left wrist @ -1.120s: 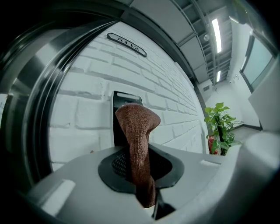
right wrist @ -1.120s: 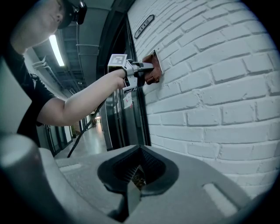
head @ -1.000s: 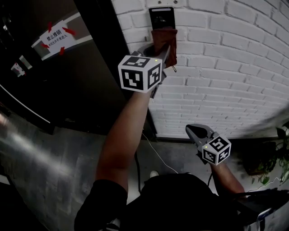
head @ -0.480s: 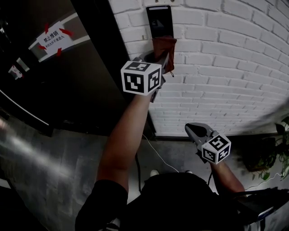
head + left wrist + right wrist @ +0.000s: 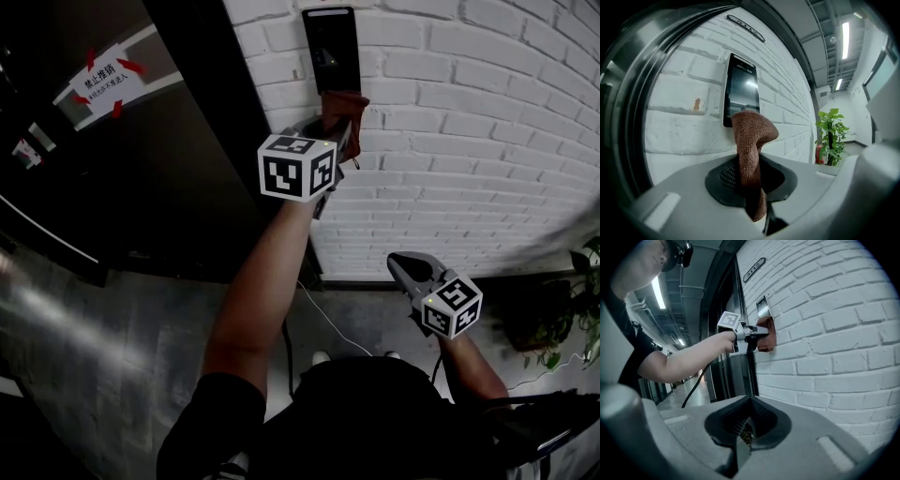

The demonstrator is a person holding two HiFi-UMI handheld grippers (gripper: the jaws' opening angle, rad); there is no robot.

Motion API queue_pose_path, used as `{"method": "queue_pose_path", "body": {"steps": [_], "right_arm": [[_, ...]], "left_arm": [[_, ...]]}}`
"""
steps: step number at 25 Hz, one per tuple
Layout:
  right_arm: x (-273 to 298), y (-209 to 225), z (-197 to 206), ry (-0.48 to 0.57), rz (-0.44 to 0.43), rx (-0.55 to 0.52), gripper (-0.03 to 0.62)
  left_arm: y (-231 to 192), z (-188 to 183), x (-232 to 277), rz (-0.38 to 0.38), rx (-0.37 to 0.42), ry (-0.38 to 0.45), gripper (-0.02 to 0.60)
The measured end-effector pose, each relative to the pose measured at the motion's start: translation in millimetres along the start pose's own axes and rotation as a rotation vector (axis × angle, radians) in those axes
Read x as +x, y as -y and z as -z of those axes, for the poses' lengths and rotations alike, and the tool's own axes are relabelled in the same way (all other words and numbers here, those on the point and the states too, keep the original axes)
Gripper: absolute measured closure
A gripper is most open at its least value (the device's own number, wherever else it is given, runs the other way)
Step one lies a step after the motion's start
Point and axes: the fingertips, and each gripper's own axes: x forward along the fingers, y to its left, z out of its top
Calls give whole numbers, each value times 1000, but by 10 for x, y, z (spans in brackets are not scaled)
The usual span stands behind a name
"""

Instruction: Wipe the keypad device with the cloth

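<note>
At the far left of the head view a dark door [image 5: 141, 178] carries a white sign [image 5: 103, 82] with red arrows round it. Next to the door's black frame the person's bare left arm [image 5: 258, 291] reaches up to the white brick wall [image 5: 469, 141]. The left gripper [image 5: 336, 120] is raised at the end of that arm, with its marker cube facing the camera.

In the left gripper view the fingers [image 5: 729, 176] pinch a rust-brown cloth [image 5: 751, 140]. The cloth stands up folded between them, and its rounded top bends over to the right. A short tail hangs below the grip. The cloth's upper end lies against the wall at the lower edge of the keypad [image 5: 739, 89]. The keypad is a dark upright panel fixed to the bricks, with a glossy face that catches the ceiling light. The right gripper view shows the same contact from the side: the cloth [image 5: 765, 333] is pressed to the wall just under the keypad [image 5: 762, 305].

Below and to the right, the right gripper [image 5: 401, 265] is held low near the wall, well apart from the keypad. Its fingers [image 5: 740, 430] are pressed together.

A thin cable [image 5: 323, 319] runs across the grey floor [image 5: 112, 347] at the foot of the wall. A leafy plant [image 5: 583, 314] stands at the far right edge.
</note>
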Motion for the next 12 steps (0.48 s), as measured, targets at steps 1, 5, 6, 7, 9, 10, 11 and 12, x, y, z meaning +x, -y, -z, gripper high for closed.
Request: {"method": "queue_pose_path", "body": {"steps": [1,5,6,7,9,10,11,12], "right_arm": [[7,-3,-2,0,0,0,603],[31,-27,-30,5,3,-7,603],[38,-37,-41,7,5,-9,603],[46,-51,-47,9,7,-10,603],[65,-87,-50,12,11,-9,603],[77,-105,-55,13,14,-10,603],[91,-122,-64,15,19,-11,603],[106,-140,-74,17,24,-12,603]], "left_arm": [[1,25,3,2,0,-6,518],[-13,160,-24,14,-10,-23,518],[-9,207,-51,22,-13,-23,518],[2,269,-89,32,-15,-24,518],[41,437,-196,56,-15,-35,518],[61,526,-261,68,-16,-42,518],[79,608,-334,80,-21,-45,518],[95,679,-415,92,-29,-45,518]]}}
